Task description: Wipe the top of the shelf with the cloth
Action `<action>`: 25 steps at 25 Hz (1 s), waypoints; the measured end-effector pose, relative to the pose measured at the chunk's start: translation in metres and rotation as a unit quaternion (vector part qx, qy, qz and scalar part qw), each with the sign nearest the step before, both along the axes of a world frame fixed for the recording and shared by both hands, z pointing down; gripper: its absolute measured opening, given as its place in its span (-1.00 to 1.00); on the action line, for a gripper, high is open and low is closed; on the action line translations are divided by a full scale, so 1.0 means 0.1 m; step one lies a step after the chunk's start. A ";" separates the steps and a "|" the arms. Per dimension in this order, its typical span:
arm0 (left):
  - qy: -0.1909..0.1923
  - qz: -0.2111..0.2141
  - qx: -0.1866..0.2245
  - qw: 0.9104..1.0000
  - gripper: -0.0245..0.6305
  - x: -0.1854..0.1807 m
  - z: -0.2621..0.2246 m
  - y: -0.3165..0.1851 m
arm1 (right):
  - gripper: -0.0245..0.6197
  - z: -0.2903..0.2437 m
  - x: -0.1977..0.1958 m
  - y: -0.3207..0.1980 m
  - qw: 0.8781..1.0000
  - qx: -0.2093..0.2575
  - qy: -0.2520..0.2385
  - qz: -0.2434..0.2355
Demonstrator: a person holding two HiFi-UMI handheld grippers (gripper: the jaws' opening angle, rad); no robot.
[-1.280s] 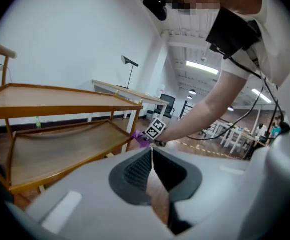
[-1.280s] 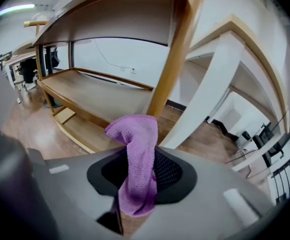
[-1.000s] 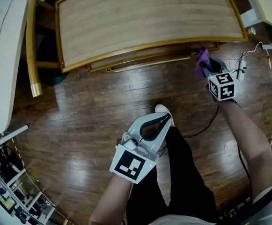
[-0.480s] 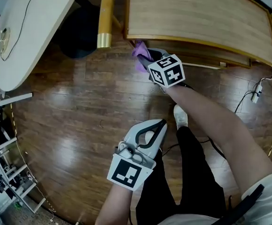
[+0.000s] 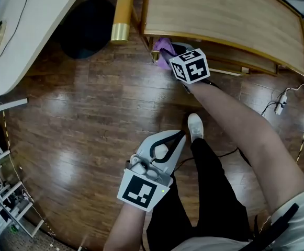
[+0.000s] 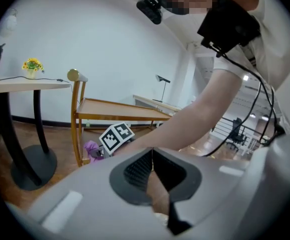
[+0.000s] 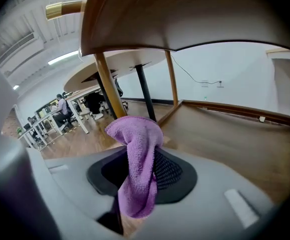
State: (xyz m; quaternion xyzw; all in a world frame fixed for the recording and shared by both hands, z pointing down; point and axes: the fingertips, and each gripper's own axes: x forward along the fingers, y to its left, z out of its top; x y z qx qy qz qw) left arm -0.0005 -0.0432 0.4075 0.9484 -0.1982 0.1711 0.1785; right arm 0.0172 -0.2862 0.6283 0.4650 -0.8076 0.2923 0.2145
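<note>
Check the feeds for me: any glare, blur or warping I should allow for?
Head view: fisheye bows the light wooden shelf top; pale glare streaks on the glossy dark wood floor. Left gripper view: black vignette all round, the near jaws soft. Right gripper view: fluffy purple cloth sharp, edges vignetted.

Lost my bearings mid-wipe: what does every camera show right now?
shelf: one, light wood with golden frame, head view top
cloth: one, purple, at the shelf's left front corner, below its top board
round table: one, white, upper left
flowers: one small bunch, yellow, on the round table
power strip: one, white, floor at right
floor: dark wood planks
shoe: one, white, centre
right gripper: shut on cloth, under the top board
left gripper: shut, empty, low by the leg
</note>
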 end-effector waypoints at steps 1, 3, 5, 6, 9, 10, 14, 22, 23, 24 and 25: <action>0.002 0.008 0.002 1.000 -0.86 0.05 -0.01 0.01 | -0.54 0.00 0.10 0.02 1.000 -0.002 0.002 0.007; 0.003 0.025 0.002 1.000 -0.86 0.16 -0.01 0.04 | -0.54 0.00 0.30 0.09 1.000 -0.005 0.005 0.023; 0.004 0.041 0.000 0.999 -0.86 0.28 -0.02 0.06 | -0.54 0.01 0.53 0.18 0.999 -0.009 0.011 0.034; 0.006 0.048 -0.001 0.999 -0.86 0.34 -0.02 0.06 | -0.54 0.01 0.66 0.22 0.999 -0.011 0.014 0.040; 0.007 0.072 -0.002 0.997 -0.86 0.54 -0.02 0.11 | -0.54 0.04 1.10 0.37 0.997 -0.019 0.022 0.068; 0.008 0.079 -0.002 0.997 -0.86 0.60 -0.02 0.13 | -0.54 0.05 1.25 0.43 0.996 -0.021 0.025 0.078; 0.013 0.108 -0.002 0.994 -0.86 0.82 -0.02 0.20 | -0.54 0.05 1.86 0.65 0.992 -0.026 0.043 0.114; 0.012 0.161 -0.008 0.987 -0.86 1.19 0.03 0.33 | -0.54 0.09 3.11 1.12 0.978 -0.034 0.087 0.189; 0.011 0.168 -0.008 0.986 -0.86 1.24 0.04 0.35 | -0.54 0.10 3.28 1.20 0.975 -0.037 0.093 0.199; 0.011 0.174 -0.008 0.985 -0.86 1.29 0.04 0.37 | -0.54 0.10 3.46 1.28 0.972 -0.039 0.100 0.210; 0.011 0.180 -0.007 0.984 -0.86 1.34 0.04 0.38 | -0.54 0.10 3.65 1.35 0.968 -0.042 0.109 0.221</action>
